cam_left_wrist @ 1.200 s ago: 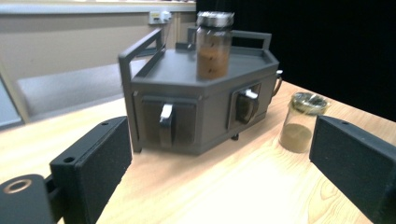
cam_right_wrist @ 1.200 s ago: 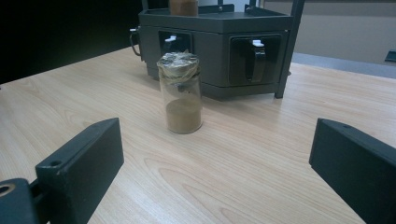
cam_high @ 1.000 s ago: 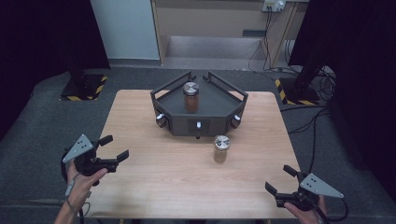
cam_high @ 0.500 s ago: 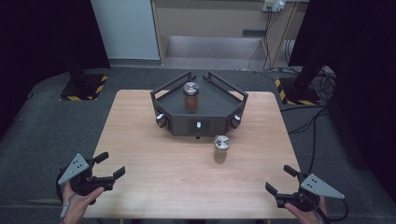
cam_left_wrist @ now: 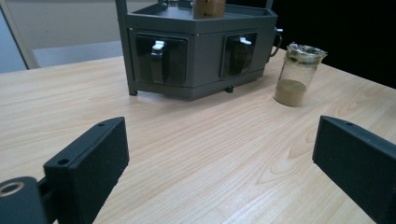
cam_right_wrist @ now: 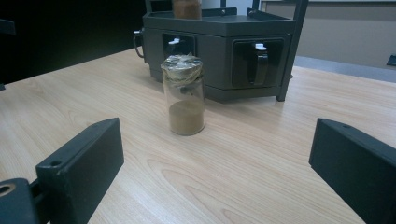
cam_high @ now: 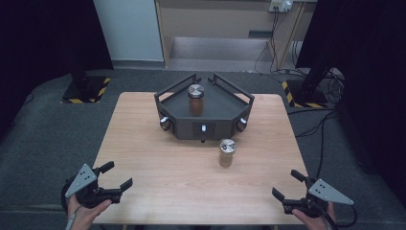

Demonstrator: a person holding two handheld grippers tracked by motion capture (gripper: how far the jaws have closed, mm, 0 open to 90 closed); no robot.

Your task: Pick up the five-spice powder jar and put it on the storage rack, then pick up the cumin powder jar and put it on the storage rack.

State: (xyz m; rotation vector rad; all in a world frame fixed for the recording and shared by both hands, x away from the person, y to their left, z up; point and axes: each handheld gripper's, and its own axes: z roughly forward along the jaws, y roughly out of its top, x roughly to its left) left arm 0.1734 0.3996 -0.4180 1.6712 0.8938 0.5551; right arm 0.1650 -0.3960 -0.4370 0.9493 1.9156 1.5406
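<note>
so the wooden tabletop [cam_high: 143, 143] has a dark grey angular tray stand [cam_high: 203, 112] sitting toward 12 o'clock, with knobs on its front faces and rails along its top edges. one jar [cam_high: 195, 99] with brown contents and a metal lid stands upright on top of that stand. a second jar [cam_high: 227, 152] stands upright on the bare wood just in front of the stand, a bit toward 5 o'clock from it, close but not touching. it's clear glass with tan powder filling only the bottom part and a crinkly silvery cover on top, easy to see in the right gripper view [cam_right_wrist: 183, 94].

the left claw [cam_high: 114, 176] is down at 7 o'clock near the tabletop's front edge, held in the person's left hand [cam_high: 86, 213], jaws spread wide with nothing between them. the right claw [cam_high: 287, 184] is at 5 o'clock near the front right corner, also spread wide and empty, grey plate on top. both are well apart from either jar.

in the left gripper view the powder jar [cam_left_wrist: 299, 73] shows at about 1 o'clock beyond the jaws, beside the stand [cam_left_wrist: 201, 51].
</note>
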